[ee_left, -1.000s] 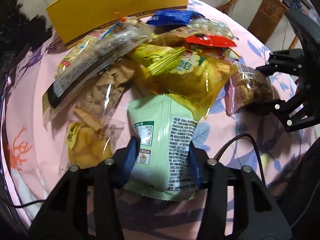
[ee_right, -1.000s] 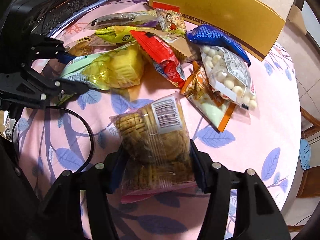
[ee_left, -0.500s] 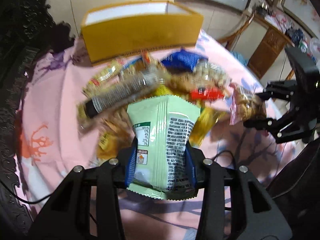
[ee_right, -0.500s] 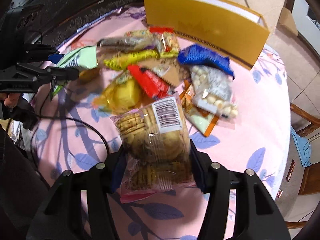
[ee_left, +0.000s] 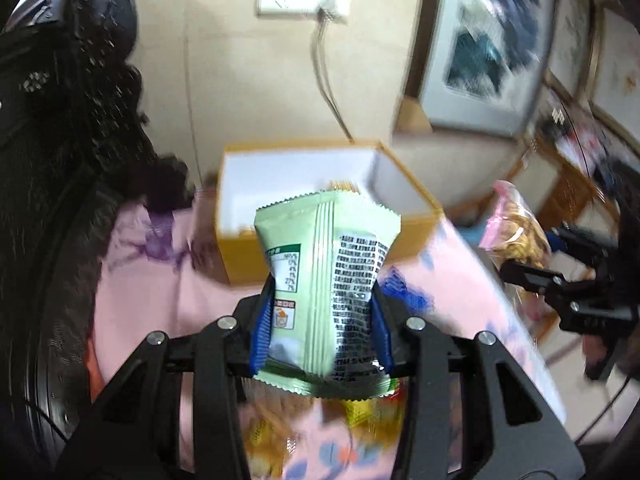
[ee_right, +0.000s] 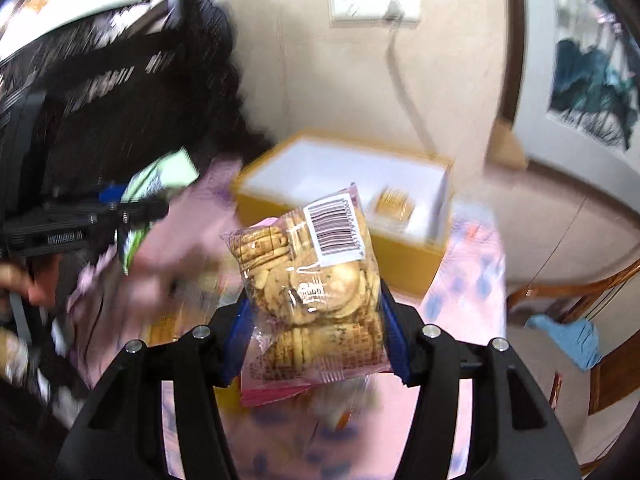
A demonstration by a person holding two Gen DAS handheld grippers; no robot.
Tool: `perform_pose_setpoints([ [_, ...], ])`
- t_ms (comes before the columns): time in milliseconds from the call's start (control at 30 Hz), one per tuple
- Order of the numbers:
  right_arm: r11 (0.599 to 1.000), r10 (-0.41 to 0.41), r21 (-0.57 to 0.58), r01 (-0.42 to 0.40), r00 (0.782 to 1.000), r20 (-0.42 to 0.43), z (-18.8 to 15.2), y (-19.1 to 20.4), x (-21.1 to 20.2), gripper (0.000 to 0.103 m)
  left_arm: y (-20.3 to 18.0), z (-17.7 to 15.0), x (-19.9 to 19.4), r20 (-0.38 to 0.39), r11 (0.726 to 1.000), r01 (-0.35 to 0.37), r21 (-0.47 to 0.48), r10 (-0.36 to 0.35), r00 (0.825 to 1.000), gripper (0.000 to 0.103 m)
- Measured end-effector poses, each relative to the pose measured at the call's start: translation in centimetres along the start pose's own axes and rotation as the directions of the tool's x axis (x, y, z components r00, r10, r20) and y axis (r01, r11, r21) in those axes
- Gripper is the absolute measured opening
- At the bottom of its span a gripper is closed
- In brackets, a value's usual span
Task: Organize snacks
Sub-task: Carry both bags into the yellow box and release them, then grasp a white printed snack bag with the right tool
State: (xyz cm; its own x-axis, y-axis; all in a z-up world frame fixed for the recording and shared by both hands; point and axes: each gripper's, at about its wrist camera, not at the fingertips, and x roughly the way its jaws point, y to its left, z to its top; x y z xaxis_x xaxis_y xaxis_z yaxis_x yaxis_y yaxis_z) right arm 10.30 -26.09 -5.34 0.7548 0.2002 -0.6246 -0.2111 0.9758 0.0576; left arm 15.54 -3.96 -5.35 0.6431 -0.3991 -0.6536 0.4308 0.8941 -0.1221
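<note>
Both grippers are clamped on snacks, short of the yellow box (ee_left: 320,240): left gripper (ee_left: 320,336) pinches a green packet (ee_left: 324,280), right gripper (ee_right: 316,336) a biscuit bag (ee_right: 308,280). With 2 loads heading for 1 box, they could collide, or the slick bag might slip.

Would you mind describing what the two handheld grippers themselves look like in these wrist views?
Both look alike: the left gripper and right gripper have matte black angular linkage arms with triangular cut-outs, joined by round silver bolts. Their fingers carry blue pads on the inner faces. No cable, marking or sleeve is clearly visible.
</note>
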Motion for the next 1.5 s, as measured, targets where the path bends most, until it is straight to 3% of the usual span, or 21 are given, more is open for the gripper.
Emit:
perform_pose_setpoints([
  [167,0.991,-0.101,0.098,0.089,0.988,0.115,4.9,-2.4,1.7,0.058,1.3,5.9,2.1,0.080,0.994,-0.045,-0.103,0.053,0.995,0.042],
  [300,0.981,-0.134,0.159,0.110,0.979,0.151,7.2,-3.9,3.9,0.058,1.7,9.2,4.8,0.108,0.988,-0.066,-0.140,0.081,0.991,0.042],
  [633,0.977,-0.152,0.167,0.129,0.979,0.137,8.9,-4.8,9.8,0.058,1.9,11.7,11.5,0.083,0.985,-0.086,-0.149,0.099,0.992,0.042],
  [700,0.979,-0.150,0.157,0.128,0.979,0.138,9.0,-4.9,10.9,0.059,2.0,11.9,13.2,0.073,0.986,-0.092,-0.142,0.103,0.992,0.047],
  [733,0.979,-0.162,0.149,0.142,0.978,0.135,9.1,-4.9,11.6,0.062,2.1,11.8,14.2,0.059,0.985,-0.103,-0.139,0.112,0.992,0.061],
  [767,0.976,-0.186,0.133,0.170,0.975,0.123,9.1,-4.7,12.3,0.077,2.2,11.7,14.8,0.044,0.983,-0.120,-0.141,0.127,0.991,0.078],
  [800,0.975,-0.201,0.123,0.187,0.973,0.115,9.2,-4.6,12.6,0.098,2.3,11.6,15.3,0.023,0.974,-0.165,-0.156,0.170,0.985,0.085],
  [833,0.974,-0.209,0.115,0.195,0.970,0.122,9.2,-4.4,12.5,0.102,2.5,11.7,15.2,0.015,0.968,-0.188,-0.168,0.193,0.981,0.089],
  [967,0.982,-0.173,0.102,0.158,0.973,0.153,8.9,-3.9,11.1,0.102,3.0,11.4,13.1,0.059,0.969,-0.155,-0.193,0.169,0.984,0.091],
  [1267,0.986,-0.126,0.129,0.107,0.981,0.148,7.8,-3.2,7.7,0.102,2.0,10.4,8.3,0.104,0.981,-0.129,-0.147,0.145,0.984,0.092],
  [1500,0.988,-0.101,0.126,0.094,0.994,0.044,3.2,-2.5,6.1,0.102,2.4,5.7,5.4,0.052,0.982,-0.139,-0.131,0.147,0.988,0.095],
])
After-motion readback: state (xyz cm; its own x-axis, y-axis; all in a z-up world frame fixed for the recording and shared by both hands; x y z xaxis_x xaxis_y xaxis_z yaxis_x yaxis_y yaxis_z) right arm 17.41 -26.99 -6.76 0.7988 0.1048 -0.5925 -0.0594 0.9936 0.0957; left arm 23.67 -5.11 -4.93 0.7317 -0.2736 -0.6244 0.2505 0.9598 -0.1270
